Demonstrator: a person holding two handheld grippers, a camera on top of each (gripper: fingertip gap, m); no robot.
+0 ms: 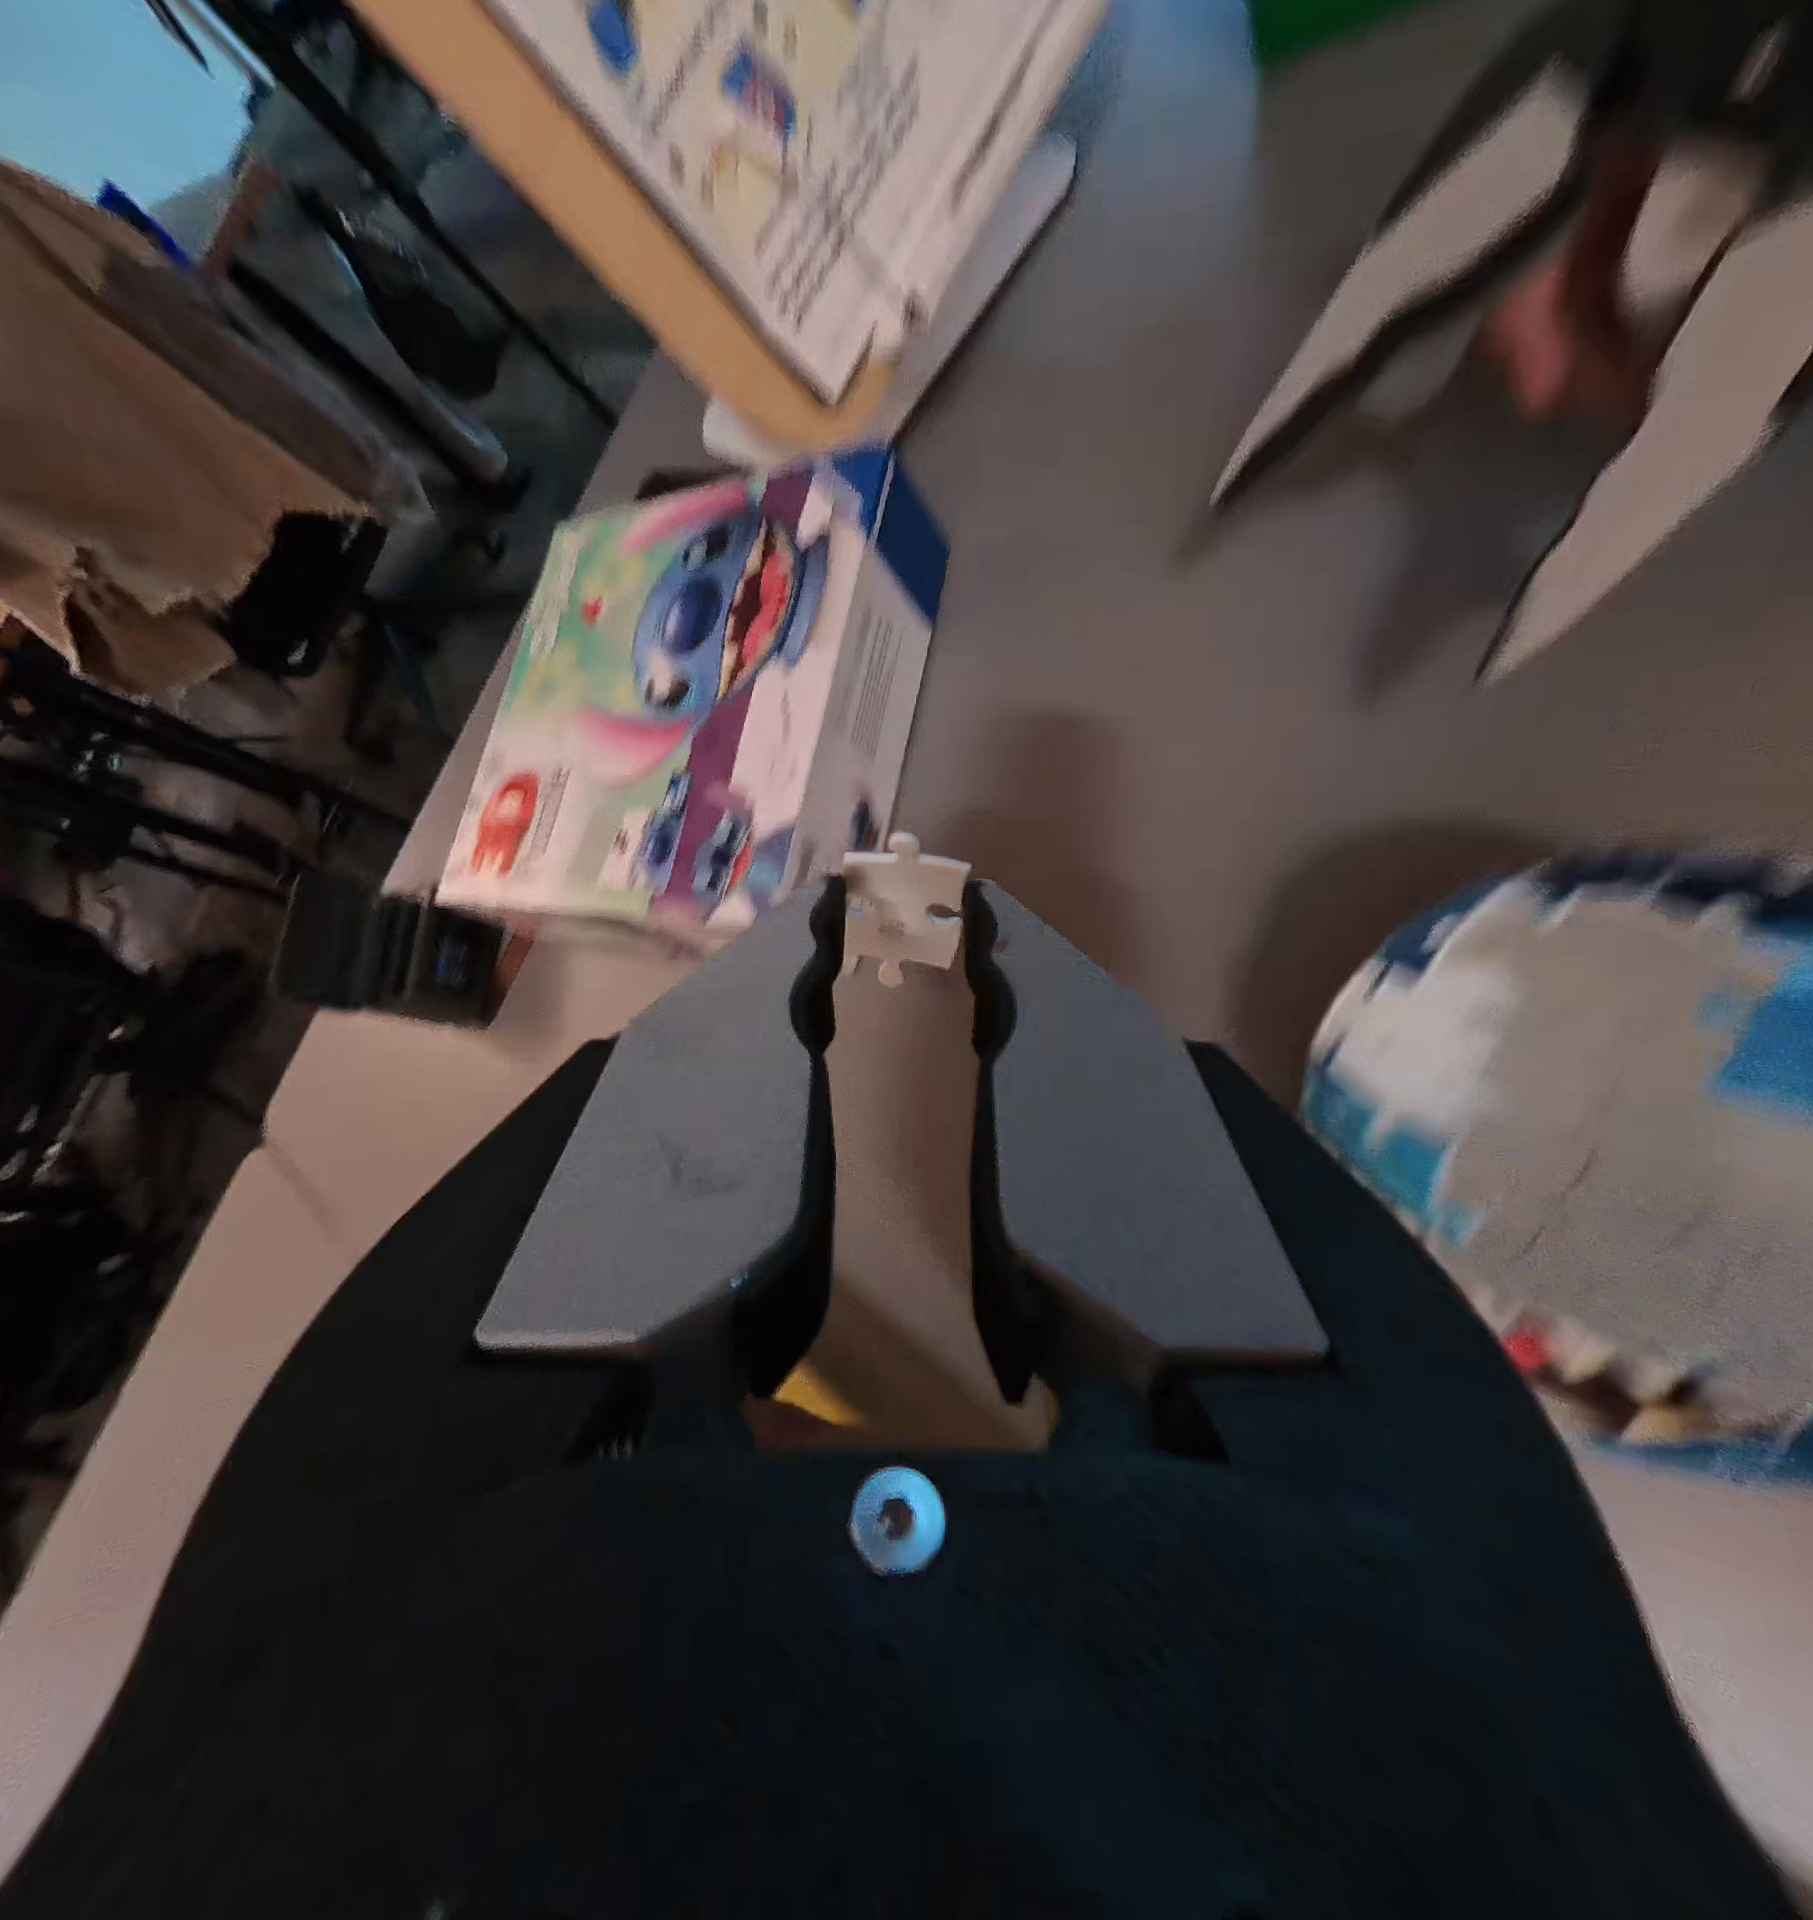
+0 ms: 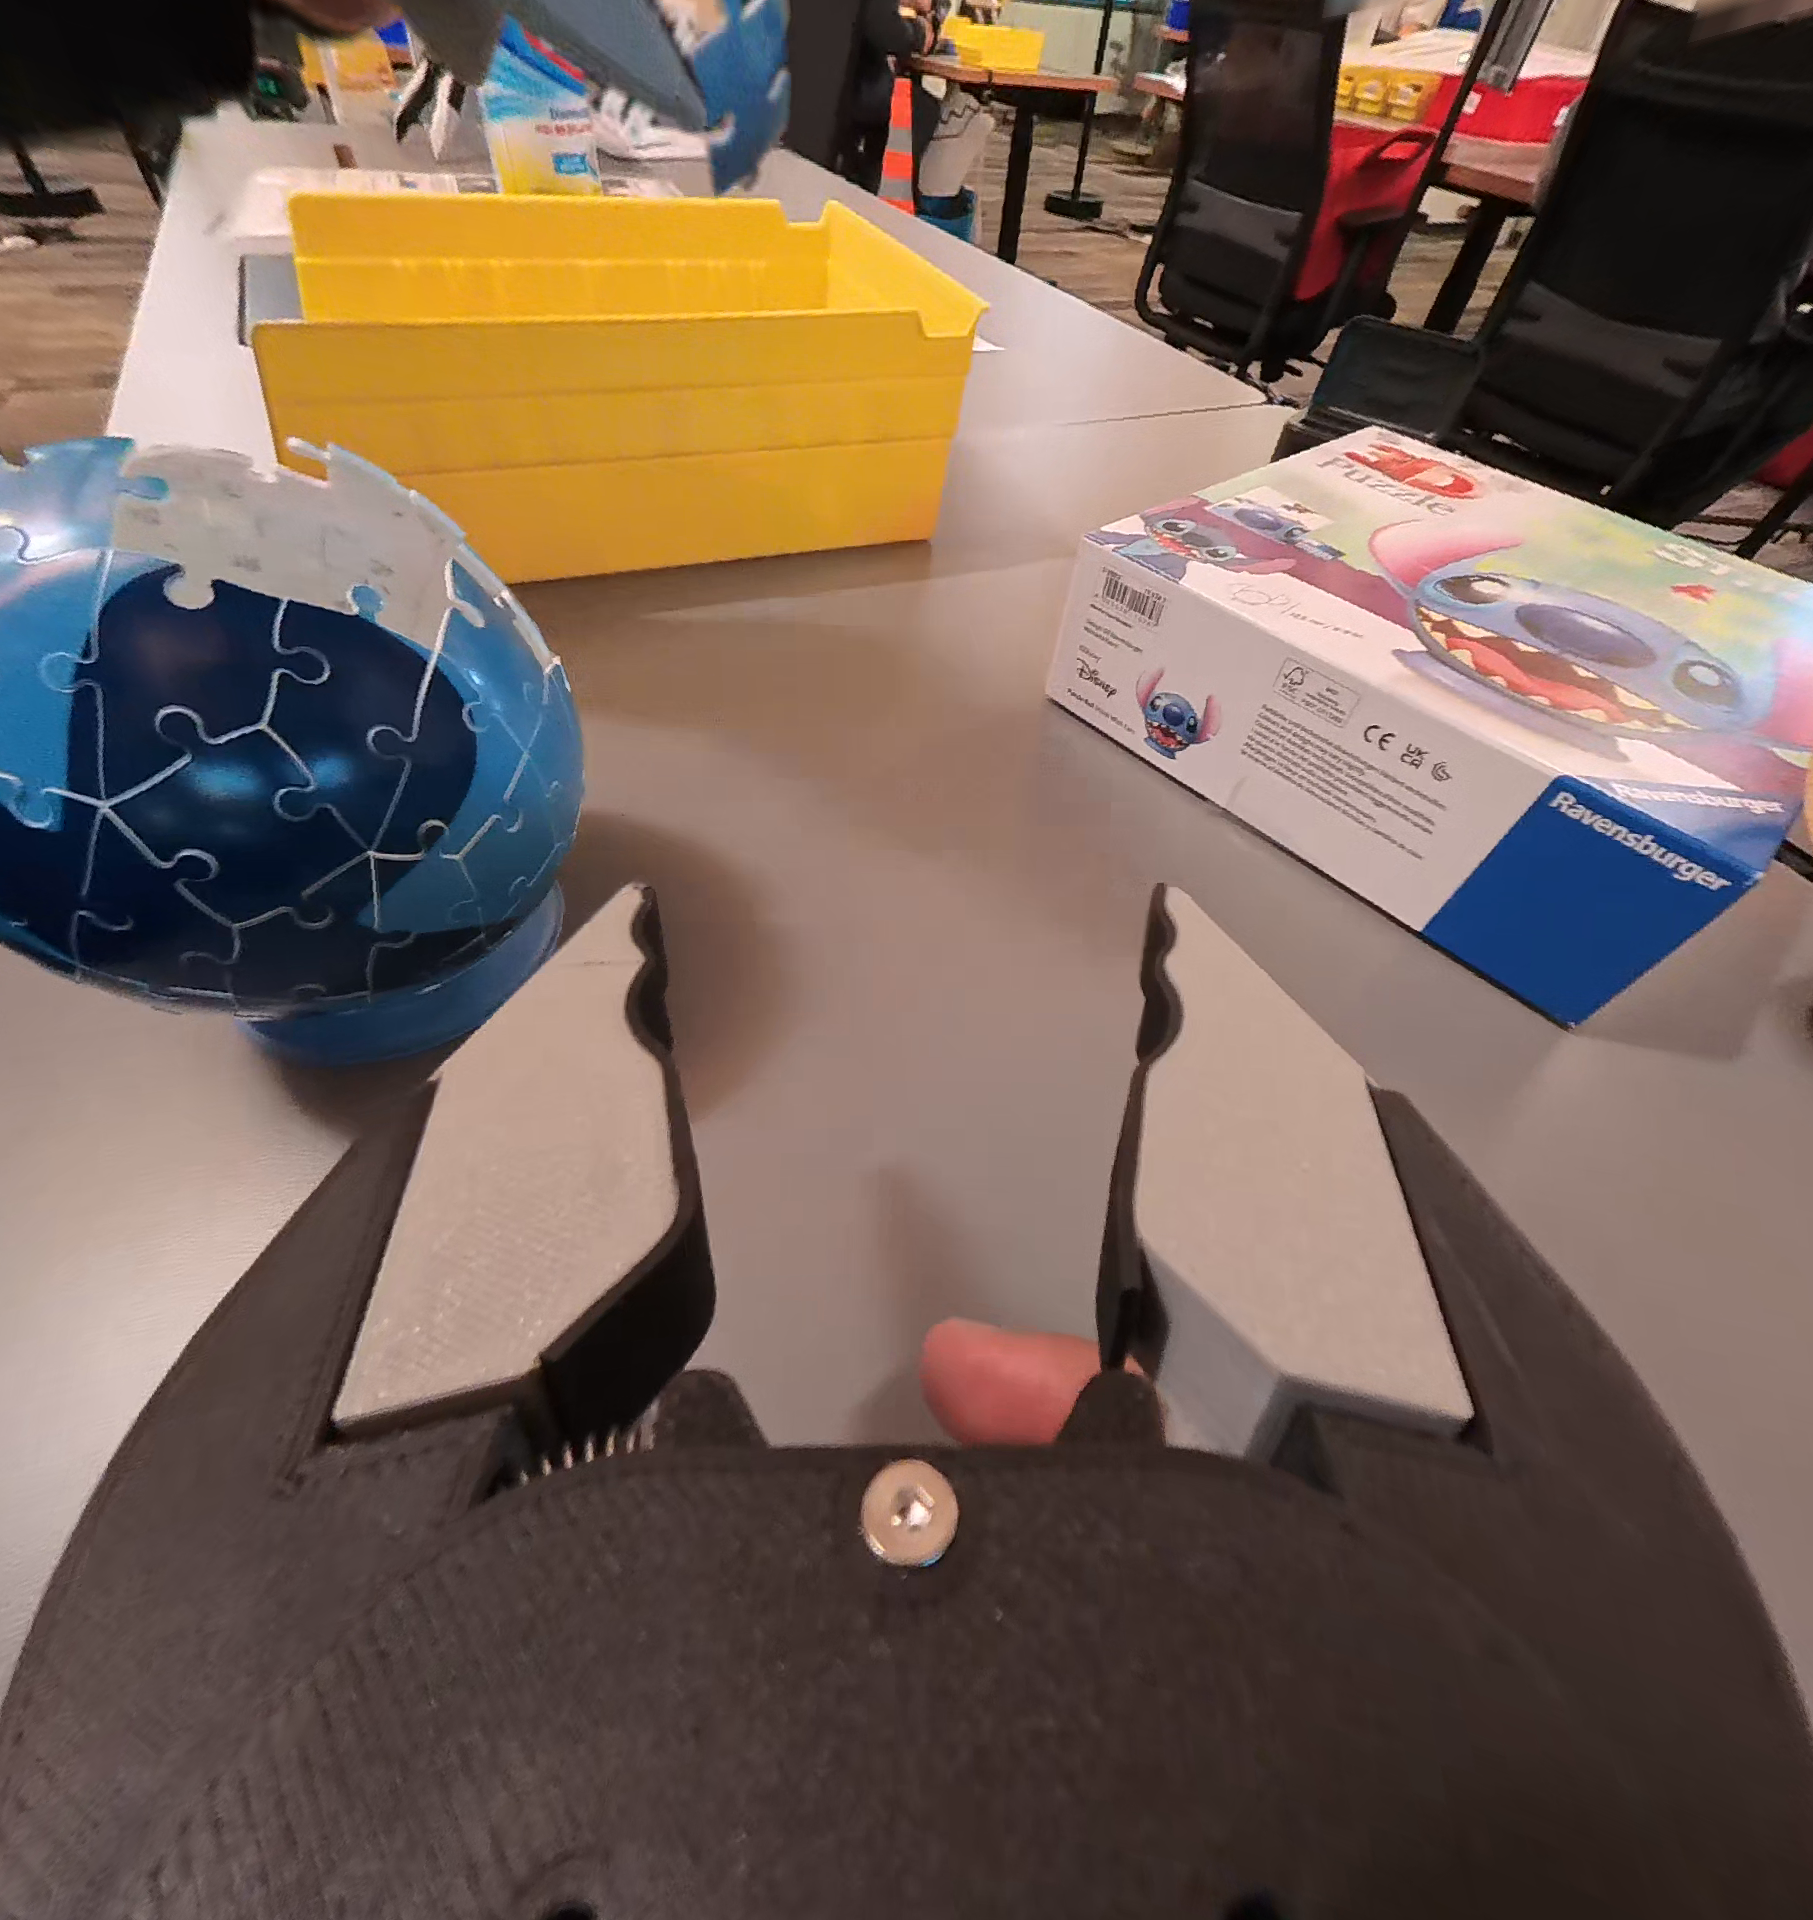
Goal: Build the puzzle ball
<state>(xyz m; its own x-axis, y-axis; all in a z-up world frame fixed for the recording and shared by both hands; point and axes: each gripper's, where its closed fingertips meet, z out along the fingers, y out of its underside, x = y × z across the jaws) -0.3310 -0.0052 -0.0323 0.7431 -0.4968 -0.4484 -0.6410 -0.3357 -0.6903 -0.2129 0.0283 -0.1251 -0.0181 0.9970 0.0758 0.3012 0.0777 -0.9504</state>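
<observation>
The left gripper pinches a white puzzle piece at its tips, held aloft, likely for fitting. The right gripper hovers spread and empty. Near left, the half-built puzzle ball sits steadied on its blue stand; farther, the yellow bin and, right, the puzzle box.

Printed lettering, a barcode and small marks line the puzzle box, ahead and right of the jaws of the right gripper.
</observation>
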